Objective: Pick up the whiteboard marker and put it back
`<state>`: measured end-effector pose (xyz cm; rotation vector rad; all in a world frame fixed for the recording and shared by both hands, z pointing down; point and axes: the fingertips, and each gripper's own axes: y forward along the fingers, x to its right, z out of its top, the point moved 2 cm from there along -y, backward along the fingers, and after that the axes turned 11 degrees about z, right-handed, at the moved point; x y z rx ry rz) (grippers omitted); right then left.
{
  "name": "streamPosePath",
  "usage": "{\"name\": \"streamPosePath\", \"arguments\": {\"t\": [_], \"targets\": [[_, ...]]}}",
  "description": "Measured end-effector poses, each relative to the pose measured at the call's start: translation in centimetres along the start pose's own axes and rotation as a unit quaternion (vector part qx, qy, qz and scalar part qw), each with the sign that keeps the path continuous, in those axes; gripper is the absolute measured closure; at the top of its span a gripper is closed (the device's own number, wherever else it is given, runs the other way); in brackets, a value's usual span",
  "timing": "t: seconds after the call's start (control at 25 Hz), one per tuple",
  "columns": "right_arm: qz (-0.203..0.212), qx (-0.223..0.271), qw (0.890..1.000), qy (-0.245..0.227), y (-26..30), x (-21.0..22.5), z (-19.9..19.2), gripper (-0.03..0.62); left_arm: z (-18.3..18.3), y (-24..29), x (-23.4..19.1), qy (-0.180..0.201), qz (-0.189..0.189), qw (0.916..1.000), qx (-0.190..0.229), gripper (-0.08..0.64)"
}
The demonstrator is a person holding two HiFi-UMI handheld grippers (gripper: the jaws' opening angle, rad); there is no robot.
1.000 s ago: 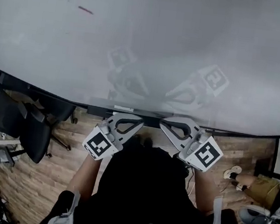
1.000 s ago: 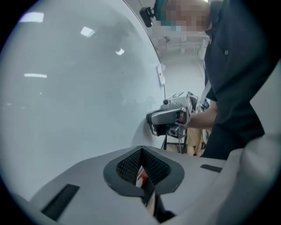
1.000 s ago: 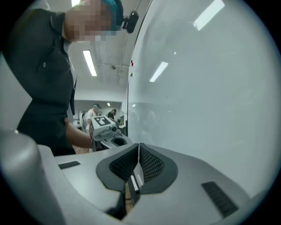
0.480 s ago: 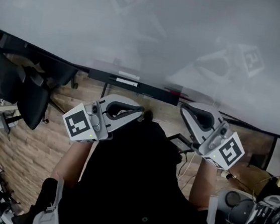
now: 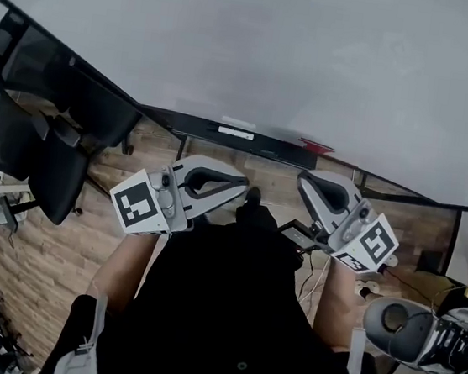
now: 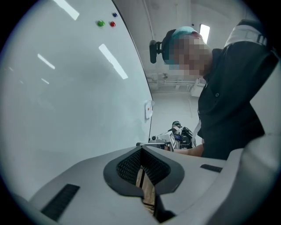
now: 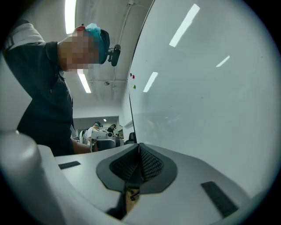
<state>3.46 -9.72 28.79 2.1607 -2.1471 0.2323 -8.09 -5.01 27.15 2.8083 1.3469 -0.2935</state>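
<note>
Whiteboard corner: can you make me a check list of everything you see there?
Surface: whiteboard, with a tray under it.
Job's things: red thing on the tray, maybe the marker, too blurred to tell.
Clutter: white thing on the tray; coloured magnets on the board.
Grippers: left gripper and right gripper, tongs shut, both empty.
Cables: thin cables on the floor.
Surroundings: black chairs, wooden floor, someone's shoe.

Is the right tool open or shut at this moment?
Shut. In the right gripper view, the right tool has its jaws pressed together at the tips, with nothing between them.
</note>
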Motion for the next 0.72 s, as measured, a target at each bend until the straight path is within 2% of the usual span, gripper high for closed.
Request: {"name": "streamPosePath", "arguments": {"t": [0.2,0.4,0.72], "targets": [[0.02,-0.009,1.0,0.006,4.7,-5.5,-1.3,0.574,0.5,-7.9,1.1,-0.008,0.017,0.9996,0.022,0.548],[0.075,-0.025,0.997,-0.009,9.9,-12.4,-3.4,0.574,-1.1,-14.0,2.4,-0.026,0.037,0.9988,0.019,0.549],[0.099,-0.061,0.993,-0.004,15.9,-19.2,-5.9,0.574,-2.6,-19.2,5.0,-0.058,0.013,0.9981,0.017,0.548]]}}
